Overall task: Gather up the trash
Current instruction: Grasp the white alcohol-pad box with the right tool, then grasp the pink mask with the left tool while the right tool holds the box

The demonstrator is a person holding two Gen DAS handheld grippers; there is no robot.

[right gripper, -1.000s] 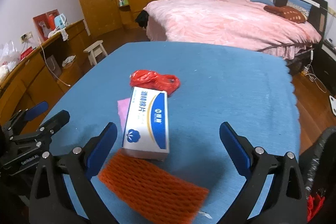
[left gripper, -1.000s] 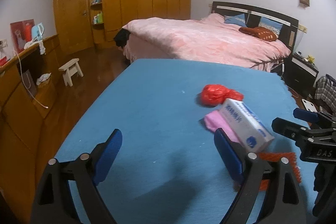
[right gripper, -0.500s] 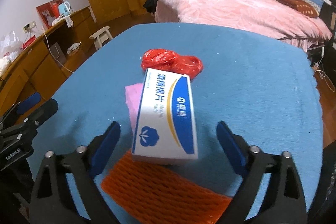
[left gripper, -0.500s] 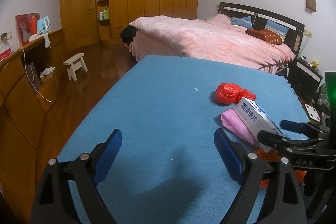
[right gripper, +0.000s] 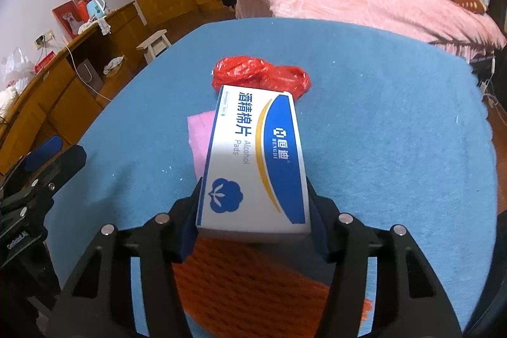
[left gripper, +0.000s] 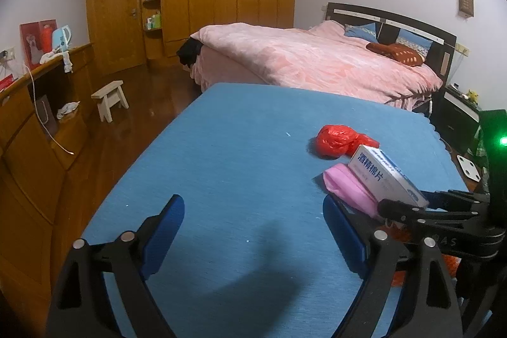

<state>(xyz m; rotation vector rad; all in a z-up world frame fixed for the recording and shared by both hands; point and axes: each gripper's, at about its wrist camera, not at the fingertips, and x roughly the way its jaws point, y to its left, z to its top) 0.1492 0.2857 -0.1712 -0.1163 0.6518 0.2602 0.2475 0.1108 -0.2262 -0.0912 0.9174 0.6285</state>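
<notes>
Right tool (right gripper: 253,211): jaws just closing, pads now clamping the alcohol-pad box (right gripper: 253,160) by its near end; lift level (it overhangs far forward).
Left tool (left gripper: 253,230): released, empty.
Blue surface (right gripper: 396,132): orange net (right gripper: 253,290), pink packet (right gripper: 199,132), red bag (right gripper: 259,75) still wait.

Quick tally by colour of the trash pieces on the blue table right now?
White and blue: 1, the alcohol pads box
Red: 1, the crumpled plastic bag
Pink: 1, the flat pink piece
Orange: 1, the foam net
Total: 4
</notes>
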